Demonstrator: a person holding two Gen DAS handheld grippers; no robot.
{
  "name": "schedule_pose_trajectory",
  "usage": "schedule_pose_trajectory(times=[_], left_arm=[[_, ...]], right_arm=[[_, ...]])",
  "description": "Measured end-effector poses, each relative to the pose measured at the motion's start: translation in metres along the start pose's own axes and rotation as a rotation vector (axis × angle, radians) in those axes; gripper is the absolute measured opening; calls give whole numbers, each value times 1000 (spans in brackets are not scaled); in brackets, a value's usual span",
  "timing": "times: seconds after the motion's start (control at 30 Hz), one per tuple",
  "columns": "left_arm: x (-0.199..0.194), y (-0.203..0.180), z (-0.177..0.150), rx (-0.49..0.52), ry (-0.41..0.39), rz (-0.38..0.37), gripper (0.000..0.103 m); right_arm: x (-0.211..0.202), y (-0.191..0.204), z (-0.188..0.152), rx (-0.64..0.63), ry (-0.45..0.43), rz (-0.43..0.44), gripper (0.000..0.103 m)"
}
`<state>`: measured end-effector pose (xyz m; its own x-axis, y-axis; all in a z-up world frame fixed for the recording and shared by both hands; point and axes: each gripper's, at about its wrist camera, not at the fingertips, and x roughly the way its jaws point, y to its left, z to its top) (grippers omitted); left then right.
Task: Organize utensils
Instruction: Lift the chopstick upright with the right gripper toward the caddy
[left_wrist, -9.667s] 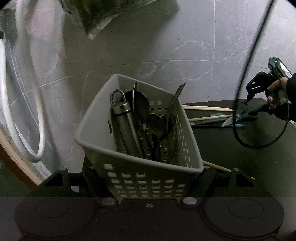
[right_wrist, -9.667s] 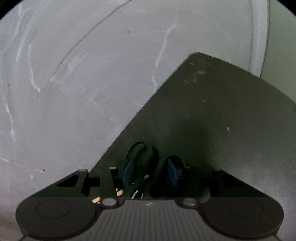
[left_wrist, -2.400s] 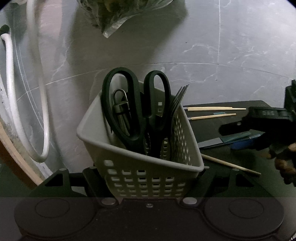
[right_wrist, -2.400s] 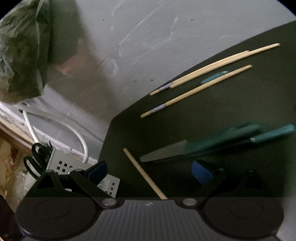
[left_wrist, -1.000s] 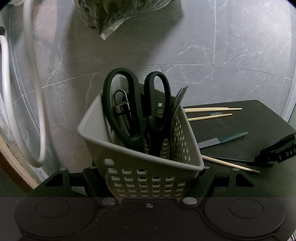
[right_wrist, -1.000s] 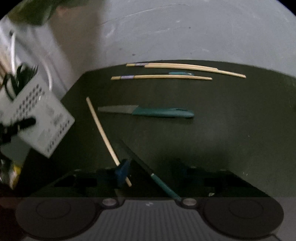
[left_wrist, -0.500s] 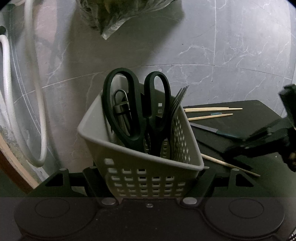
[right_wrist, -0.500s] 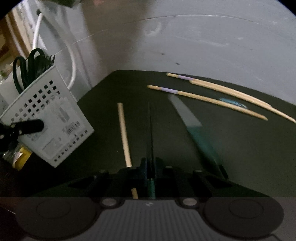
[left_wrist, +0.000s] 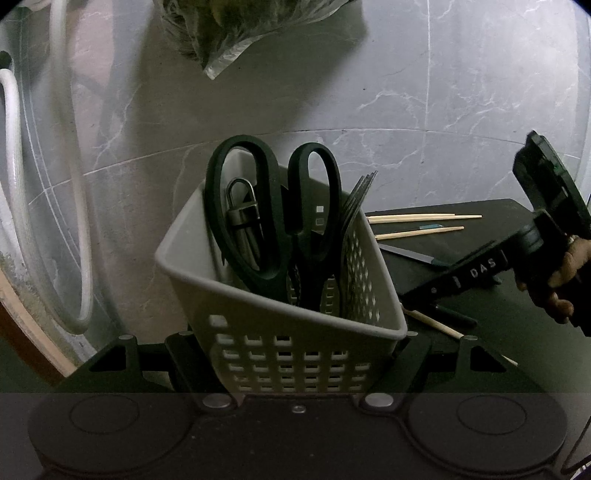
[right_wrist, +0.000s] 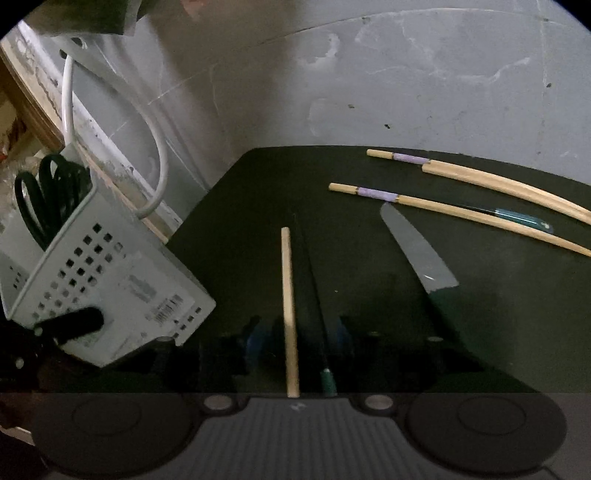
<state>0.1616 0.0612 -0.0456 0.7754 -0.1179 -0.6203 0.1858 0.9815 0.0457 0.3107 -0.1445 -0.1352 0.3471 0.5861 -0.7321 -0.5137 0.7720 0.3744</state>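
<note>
lone chopstick (right_wrist: 289, 310) and dark thin utensil (right_wrist: 314, 295) lie on black mat (right_wrist: 369, 258) between opening right gripper (right_wrist: 295, 338) jaws, unpinched; could grab both or nudge knife (right_wrist: 419, 254); left gripper (left_wrist: 295, 343) clamped on basket (left_wrist: 280, 321).

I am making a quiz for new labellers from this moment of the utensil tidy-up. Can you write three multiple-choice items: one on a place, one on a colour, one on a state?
1. Where are the scissors?
A. on the black mat
B. in the basket
C. on the floor

2. What colour are the bands on the chopsticks?
A. purple
B. red
C. orange

3. How is the basket held?
A. standing free
B. hung from a hook
C. clamped in the left claw

Key:
1 B, handles stick up out of the basket.
2 A, pale purple bands near the tips.
3 C, the left claw grips its lower wall.
</note>
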Motion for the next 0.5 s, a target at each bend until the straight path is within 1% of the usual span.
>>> schedule_pose_trajectory(times=[0.03, 0.13, 0.23, 0.3, 0.37, 0.5], left_arm=[[0, 0, 0, 1, 0, -1, 77], [0, 1, 0, 2, -1, -5, 77], [0, 2, 0, 2, -3, -7, 77], [0, 2, 0, 1, -3, -7, 77], [-1, 3, -1, -2, -6, -10, 77], [-1, 4, -1, -5, -10, -13, 77]], right_arm=[[2, 2, 2, -13, 2, -6, 54], [7, 12, 4, -72, 19, -31, 54], [11, 27, 2, -152, 36, -82, 50], [12, 35, -2, -195, 41, -113, 42], [12, 40, -3, -222, 50, -147, 15], [12, 45, -2, -230, 90, -175, 15]])
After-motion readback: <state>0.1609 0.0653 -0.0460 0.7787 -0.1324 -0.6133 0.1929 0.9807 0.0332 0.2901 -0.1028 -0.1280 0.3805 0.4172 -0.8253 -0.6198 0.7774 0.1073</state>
